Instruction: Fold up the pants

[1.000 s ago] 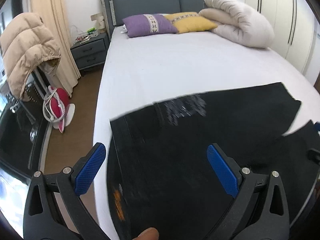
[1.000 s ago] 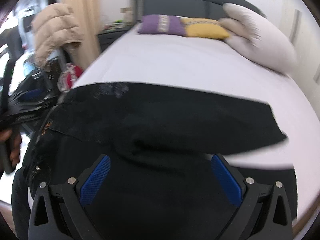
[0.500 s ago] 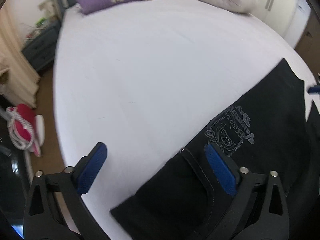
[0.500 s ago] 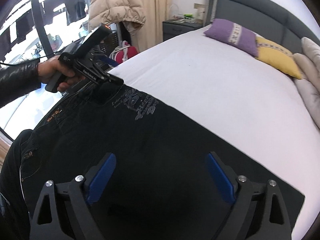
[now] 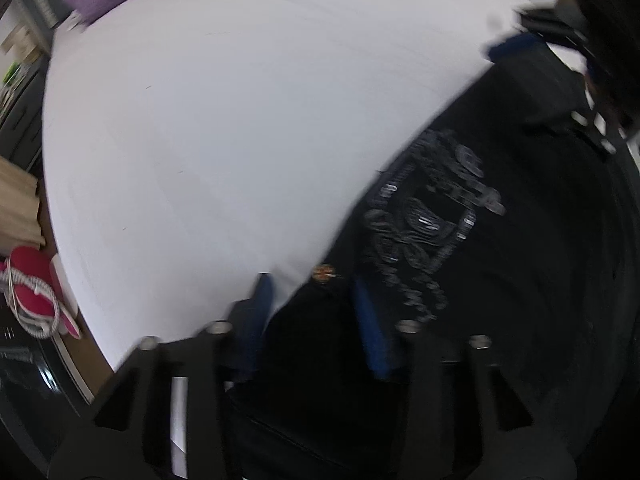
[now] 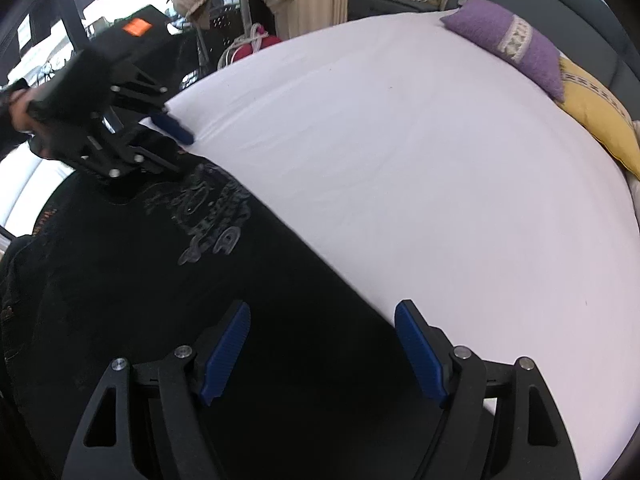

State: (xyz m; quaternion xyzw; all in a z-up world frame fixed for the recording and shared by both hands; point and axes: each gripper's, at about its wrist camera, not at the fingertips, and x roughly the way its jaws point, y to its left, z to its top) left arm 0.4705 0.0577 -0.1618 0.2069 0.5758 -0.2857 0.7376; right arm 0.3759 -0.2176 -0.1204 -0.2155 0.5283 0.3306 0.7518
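Since a second ago both claws have dropped toward the bed (image 6: 400, 160), jaws closing. Left claw (image 5: 316, 312) now straddles the waistband corner of the black pants (image 6: 160, 280) at their upper edge; blur hides whether the pads press the cloth. Right claw (image 6: 322, 356) stands released, wide, over the pants' edge. Pants lie flat across the bed's near side, printed graphic (image 6: 208, 216) up.

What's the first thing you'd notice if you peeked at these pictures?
The big black pants with a silvery picture printed on them, spread over the near side of a white bed. The left gripper has been closing over their top corner. Purple and yellow pillows sit at the bed's far end.
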